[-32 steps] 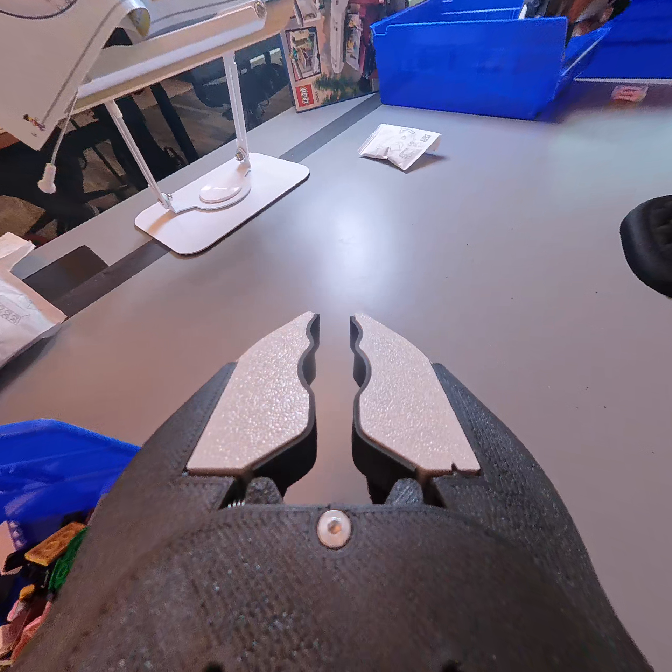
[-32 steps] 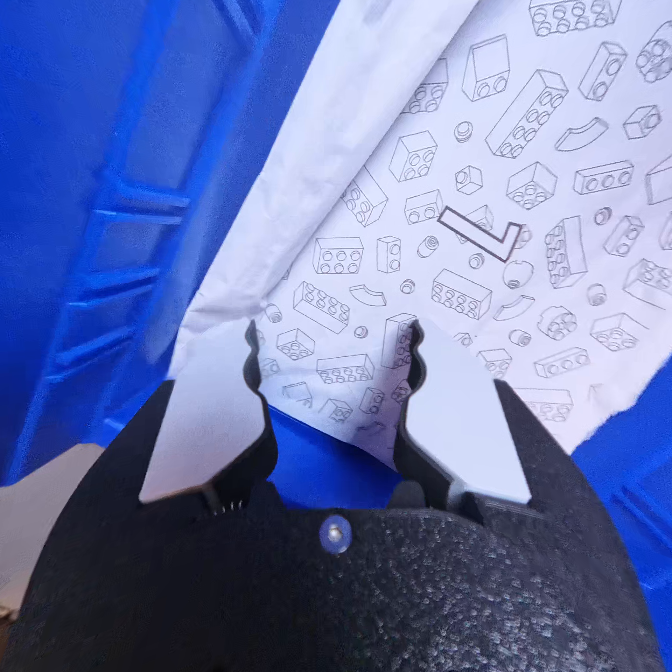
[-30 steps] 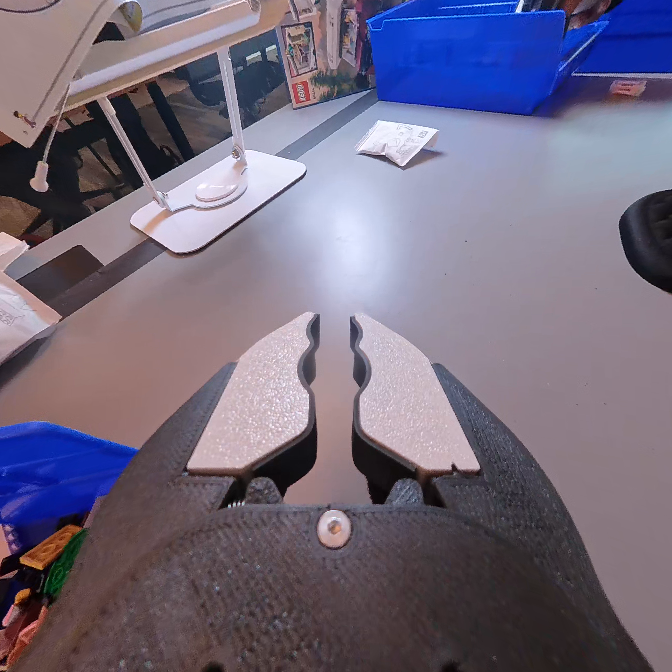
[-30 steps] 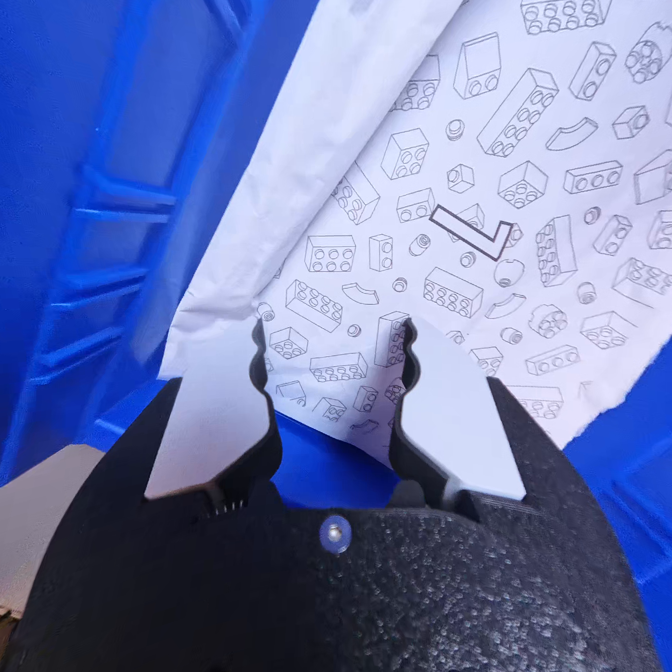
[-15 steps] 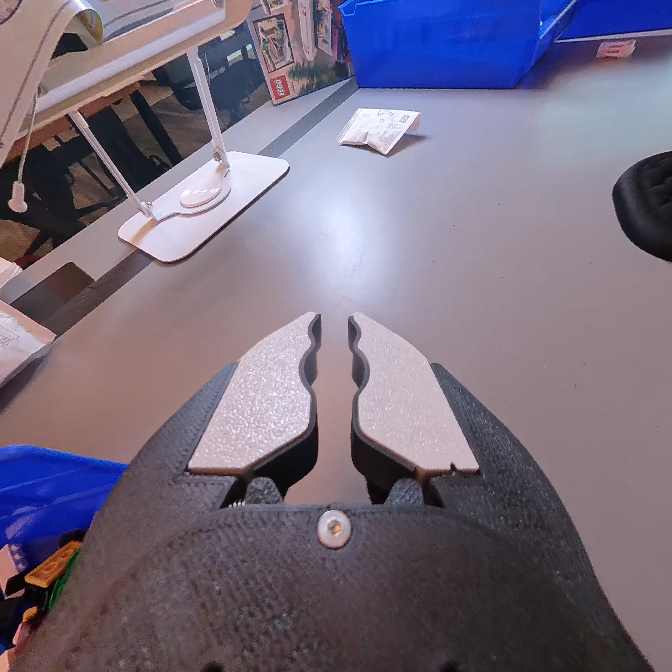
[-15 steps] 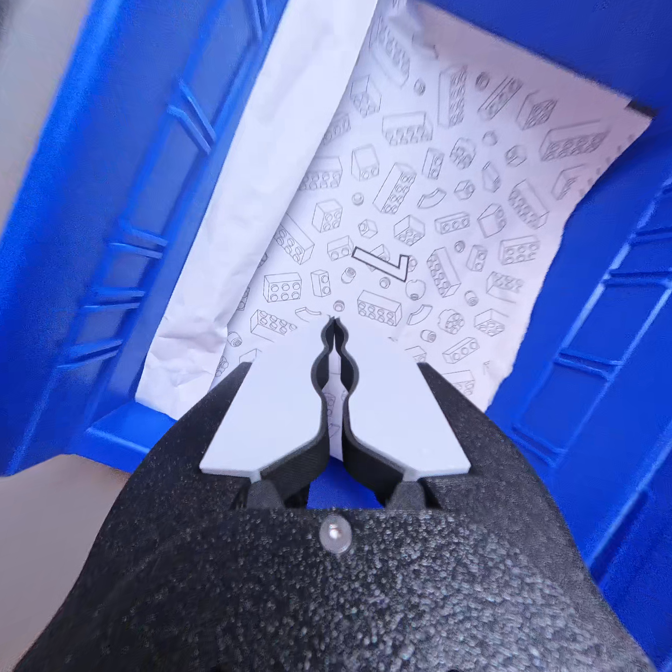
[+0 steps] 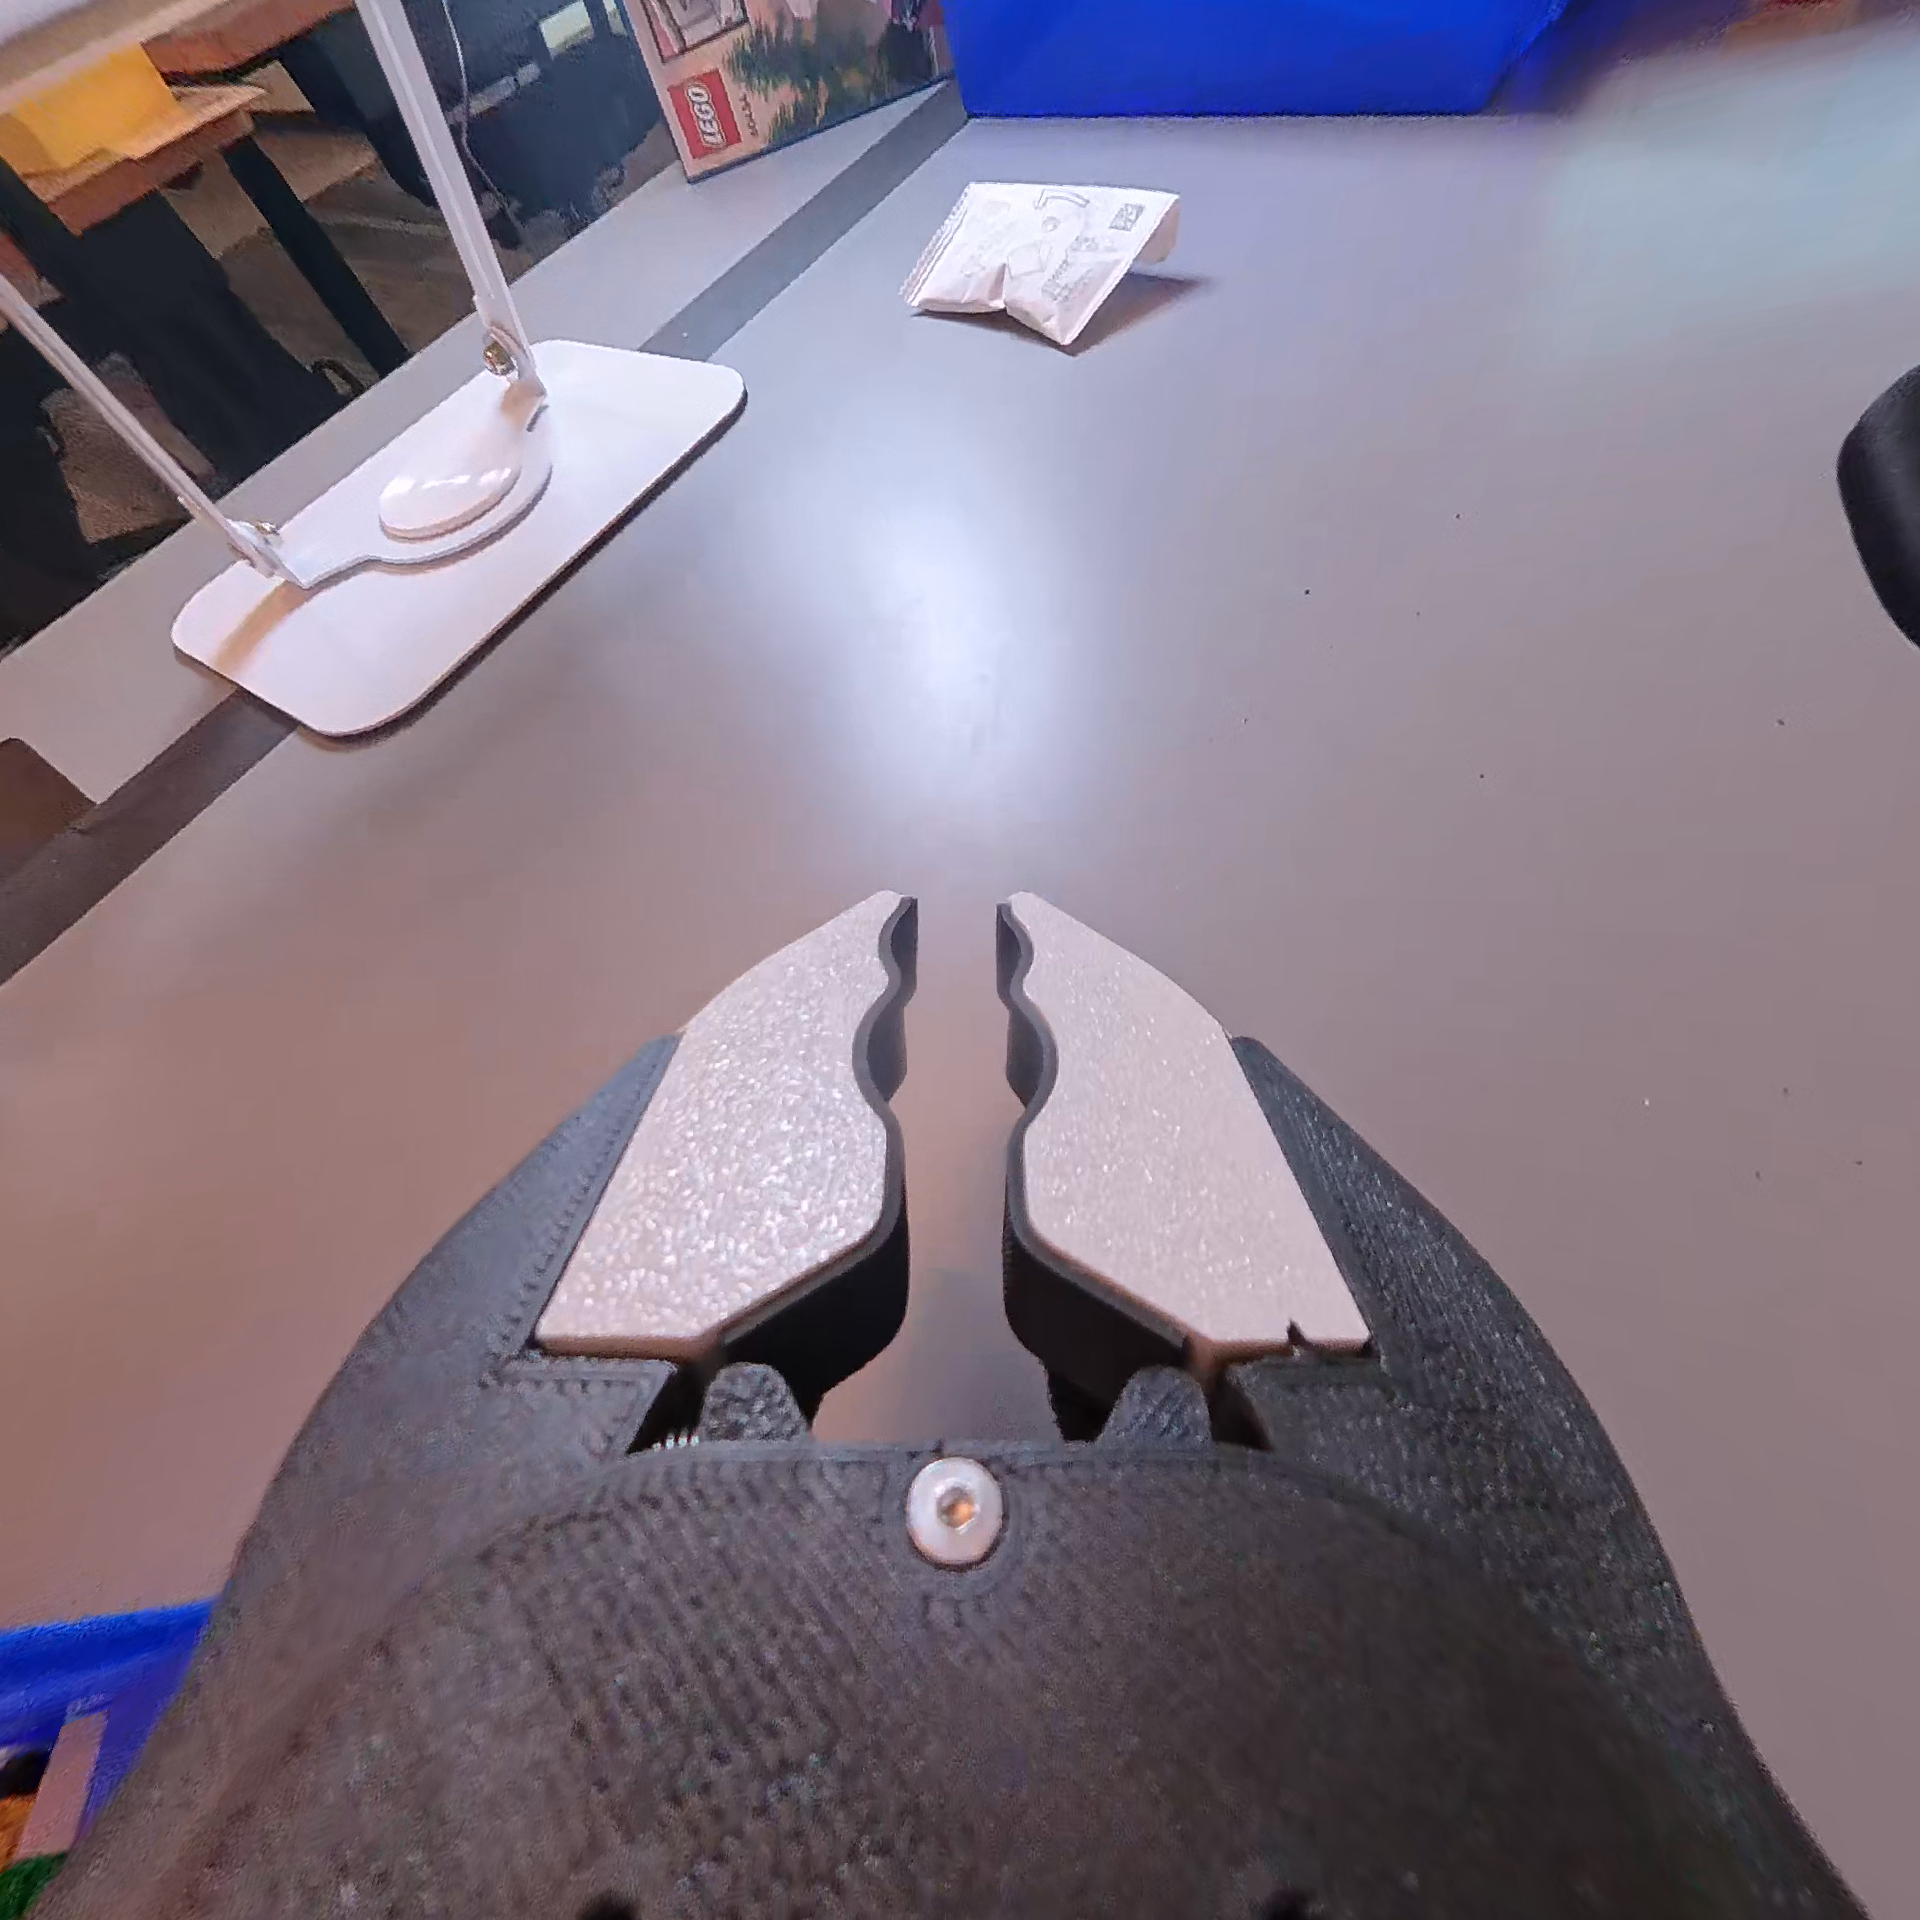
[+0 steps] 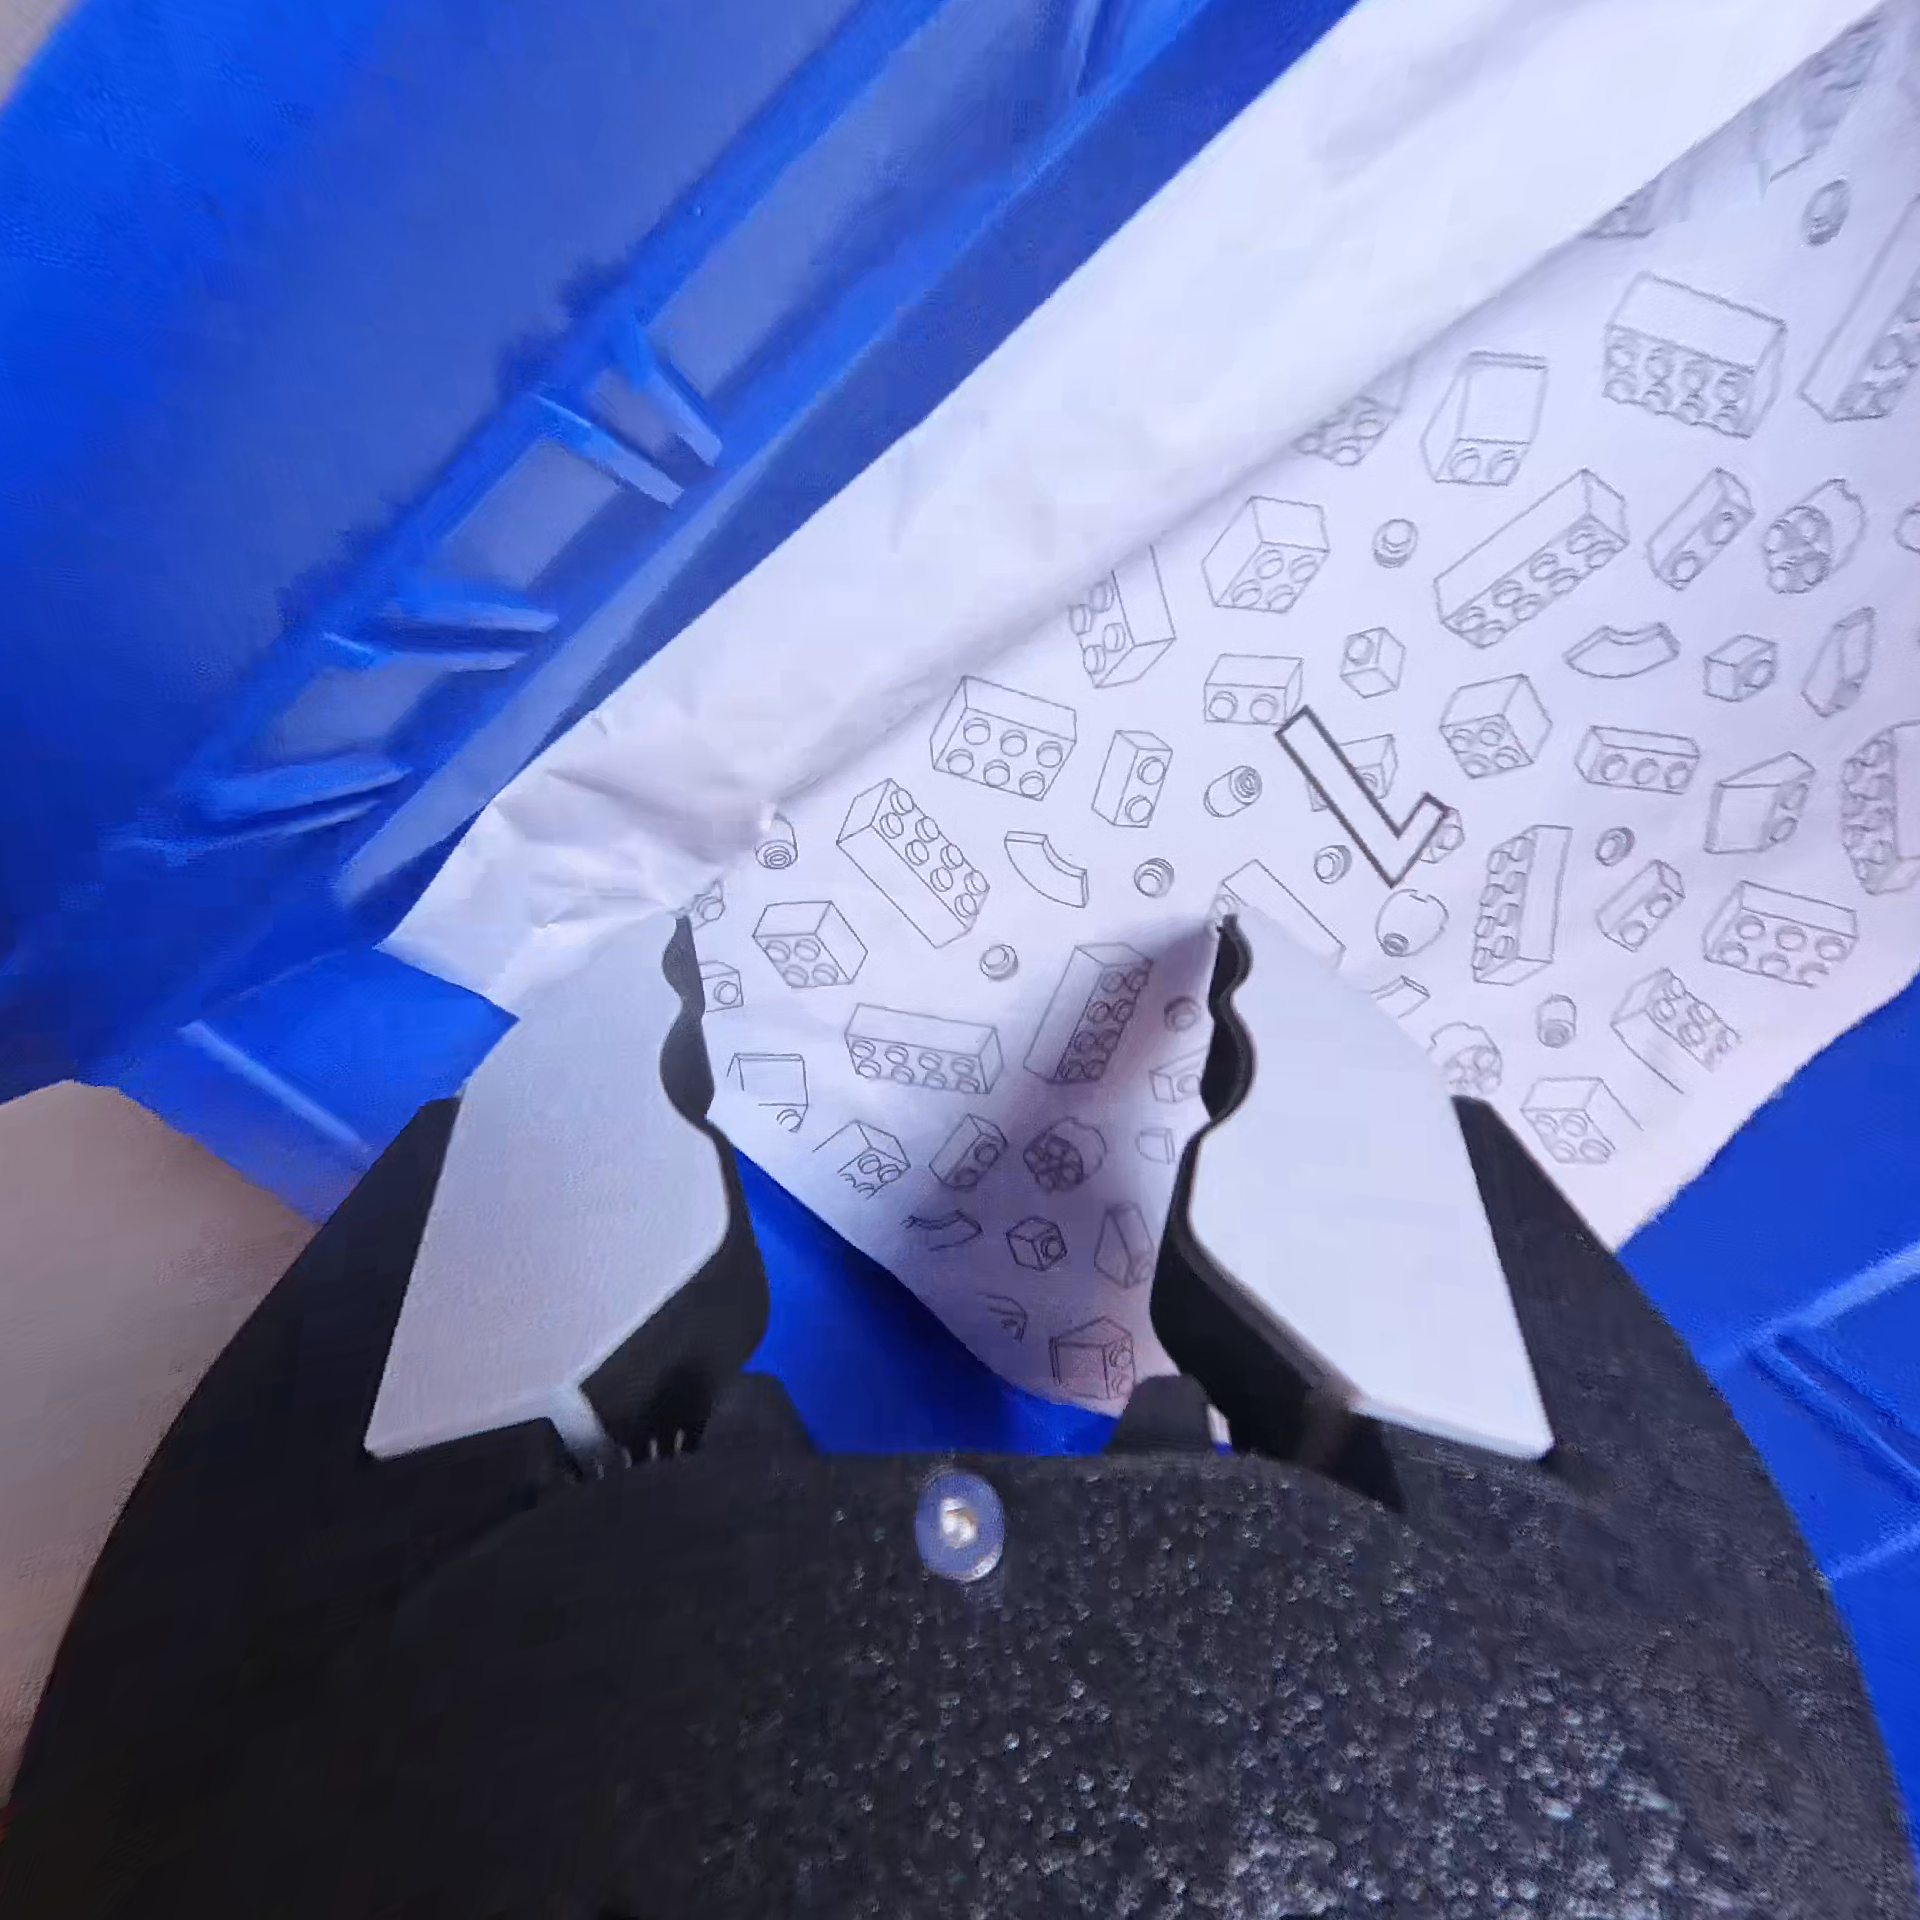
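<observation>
My right gripper [image 8: 951,935] is open wide. It hangs just above a white paper bag [image 8: 1247,623] printed with outlines of toy bricks. The bag lies slanted inside a blue plastic bin [image 8: 312,416], and its lower corner sits between my fingers without the pads pressing on it. My left gripper [image 7: 956,914] is open by a narrow gap with nothing between the pads. It hovers low over the bare grey table [image 7: 1351,727], and the nearest thing ahead of it is a small white paper bag [image 7: 1039,260].
A white lamp base [image 7: 447,540] with thin struts stands at the left. A toy box [image 7: 748,94] and a blue bin [image 7: 1195,52] are at the back. A black rounded object [image 7: 1886,499] is at the right edge. A blue bin [image 7: 83,1683] with small pieces sits at the lower left.
My right gripper closed its pads and drew back from the bag half a second ago. It has now opened wide again, close over the bag. My left gripper moved forward over the table, gap unchanged.
</observation>
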Available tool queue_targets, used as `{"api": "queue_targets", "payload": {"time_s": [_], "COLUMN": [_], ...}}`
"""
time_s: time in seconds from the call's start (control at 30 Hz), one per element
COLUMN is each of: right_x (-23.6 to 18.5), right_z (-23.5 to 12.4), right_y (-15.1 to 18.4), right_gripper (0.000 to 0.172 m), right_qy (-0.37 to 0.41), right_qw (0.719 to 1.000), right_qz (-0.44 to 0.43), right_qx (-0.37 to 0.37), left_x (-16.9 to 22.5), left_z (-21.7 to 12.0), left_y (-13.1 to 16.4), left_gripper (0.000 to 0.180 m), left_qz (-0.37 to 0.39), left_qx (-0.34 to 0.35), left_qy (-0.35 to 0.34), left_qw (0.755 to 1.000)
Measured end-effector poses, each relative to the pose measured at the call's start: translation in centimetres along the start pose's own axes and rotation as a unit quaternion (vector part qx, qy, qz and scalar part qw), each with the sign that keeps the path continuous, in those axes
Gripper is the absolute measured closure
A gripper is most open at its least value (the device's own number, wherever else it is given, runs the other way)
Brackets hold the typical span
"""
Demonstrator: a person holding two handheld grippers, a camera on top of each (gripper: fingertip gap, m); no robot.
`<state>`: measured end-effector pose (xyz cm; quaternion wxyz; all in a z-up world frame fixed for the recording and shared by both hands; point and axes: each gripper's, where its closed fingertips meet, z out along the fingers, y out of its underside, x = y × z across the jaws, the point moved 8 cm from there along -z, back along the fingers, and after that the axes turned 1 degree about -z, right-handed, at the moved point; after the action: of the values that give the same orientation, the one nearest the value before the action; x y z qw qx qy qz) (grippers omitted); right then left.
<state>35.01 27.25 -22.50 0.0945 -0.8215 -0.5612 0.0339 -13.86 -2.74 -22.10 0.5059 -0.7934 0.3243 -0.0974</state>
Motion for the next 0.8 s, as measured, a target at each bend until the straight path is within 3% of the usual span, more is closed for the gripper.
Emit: {"api": "queue_targets", "payload": {"time_s": [0.3,0.47,0.57,0.67,0.8], "right_x": [0.7,1.2,0.8,0.3,0.0], "right_z": [0.5,0.4,0.3,0.2,-0.7], "right_y": [-0.3,-0.1,-0.3,-0.4,0.0], "right_gripper": [0.083,0.098,0.126,0.138,0.134], "right_qy": [-0.025,-0.022,-0.025,-0.026,-0.074], "right_qw": [1.000,0.999,0.999,0.999,0.994], "right_qz": [-0.001,0.010,0.002,-0.018,0.005], "right_qx": [0.000,0.021,0.028,0.028,0.081], "left_x": [2.2,3.2,3.2,2.7,1.9], "left_z": [2.8,3.3,2.9,2.2,1.4], "left_y": [-3.7,-3.2,-2.6,-2.1,-1.3], "left_gripper": [0.165,0.165,0.166,0.166,0.167], "left_qz": [0.032,0.038,0.032,0.022,0.002], "left_qx": [-0.011,-0.017,-0.015,-0.013,-0.013], "left_qy": [0.011,0.019,0.018,0.010,0.000], "left_qw": [0.999,0.999,0.999,1.000,1.000]}}
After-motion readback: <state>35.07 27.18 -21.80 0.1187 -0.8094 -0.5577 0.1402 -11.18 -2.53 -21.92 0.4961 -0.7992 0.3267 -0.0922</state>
